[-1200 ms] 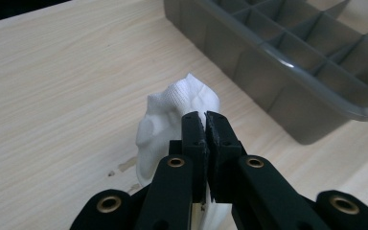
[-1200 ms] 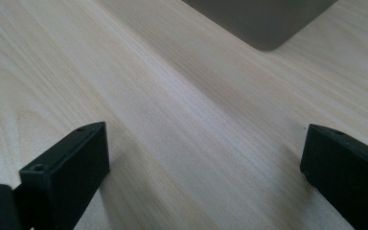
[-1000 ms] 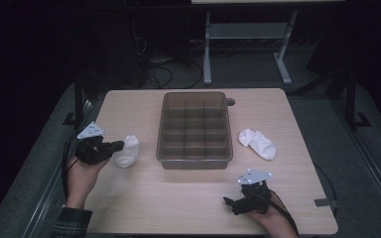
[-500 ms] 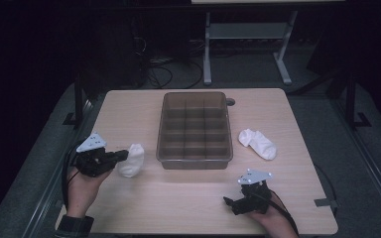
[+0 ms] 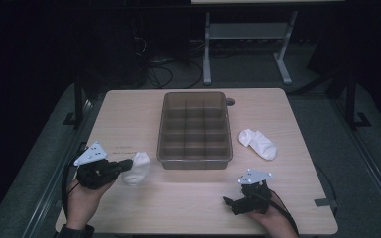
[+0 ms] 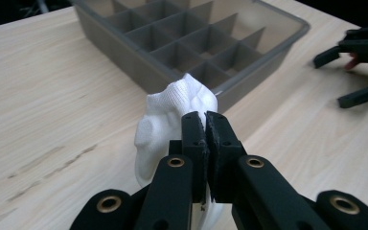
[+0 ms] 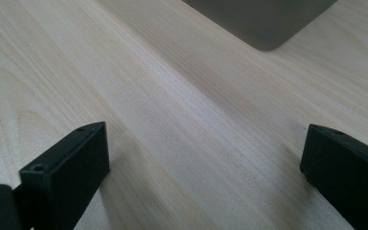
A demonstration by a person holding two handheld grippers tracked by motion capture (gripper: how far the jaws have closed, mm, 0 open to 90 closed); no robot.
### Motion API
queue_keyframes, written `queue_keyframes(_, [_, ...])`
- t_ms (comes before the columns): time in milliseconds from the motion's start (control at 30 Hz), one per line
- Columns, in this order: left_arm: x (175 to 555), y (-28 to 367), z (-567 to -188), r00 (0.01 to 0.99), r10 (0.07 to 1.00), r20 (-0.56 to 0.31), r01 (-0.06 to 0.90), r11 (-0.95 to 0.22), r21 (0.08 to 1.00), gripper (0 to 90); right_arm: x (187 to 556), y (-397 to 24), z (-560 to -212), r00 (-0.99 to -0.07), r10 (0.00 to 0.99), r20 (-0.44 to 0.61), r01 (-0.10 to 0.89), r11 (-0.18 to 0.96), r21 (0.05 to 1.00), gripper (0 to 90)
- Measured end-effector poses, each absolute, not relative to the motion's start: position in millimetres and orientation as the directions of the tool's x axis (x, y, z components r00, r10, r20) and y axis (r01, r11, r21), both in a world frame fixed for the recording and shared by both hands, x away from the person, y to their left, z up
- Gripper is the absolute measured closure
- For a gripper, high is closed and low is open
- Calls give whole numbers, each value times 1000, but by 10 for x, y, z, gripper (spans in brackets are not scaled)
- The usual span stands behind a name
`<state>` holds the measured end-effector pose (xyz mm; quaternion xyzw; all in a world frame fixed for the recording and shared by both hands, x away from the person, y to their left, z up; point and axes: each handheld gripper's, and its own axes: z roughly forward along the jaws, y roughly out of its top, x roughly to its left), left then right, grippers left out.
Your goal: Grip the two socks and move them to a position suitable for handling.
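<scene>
Socks are what the work is about. Seen from the high view, one white sock [image 5: 137,168] is hanging bunched from the left gripper [image 5: 127,165], just beside the near left corner of the grey tray [image 5: 194,159] on the table [image 5: 129,114]. That tray is sitting mid-table, split into a grid of small compartments — none of them is holding anything. A second sock [image 5: 258,143] is lying flat on the wood to the right of the tray, apart from it. The right gripper [image 5: 232,202] is resting low near the table's front edge, well apart from both socks.

Looking along the left gripper [image 6: 206,125], its jaws are pressing together on a fold of the sock [image 6: 167,124], which is drooping toward the wood; the tray [image 6: 139,62] is lying just beyond, its compartments bare. The other gripper [image 6: 359,72] is showing farther off at right.

Along the right gripper [image 7: 201,158], the jaws are standing wide apart over bare wood — nothing between them — with a corner of the tray [image 7: 263,24] ahead.
</scene>
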<state>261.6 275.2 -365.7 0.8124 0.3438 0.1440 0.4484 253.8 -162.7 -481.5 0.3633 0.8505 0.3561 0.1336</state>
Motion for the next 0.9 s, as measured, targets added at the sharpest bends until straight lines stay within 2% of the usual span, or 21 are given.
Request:
queue_keyframes(467, [2540,2358,-3686,804,584,-110,399,-394,828,874,2539,-1628,-4815,-702,712,31,522,484,703,24])
queue_keyframes(900, [2559,2021,-3867,850,502,-159,405,-429,807,874,2536,-1625,-4814,-700,714,36,526,480,703,24])
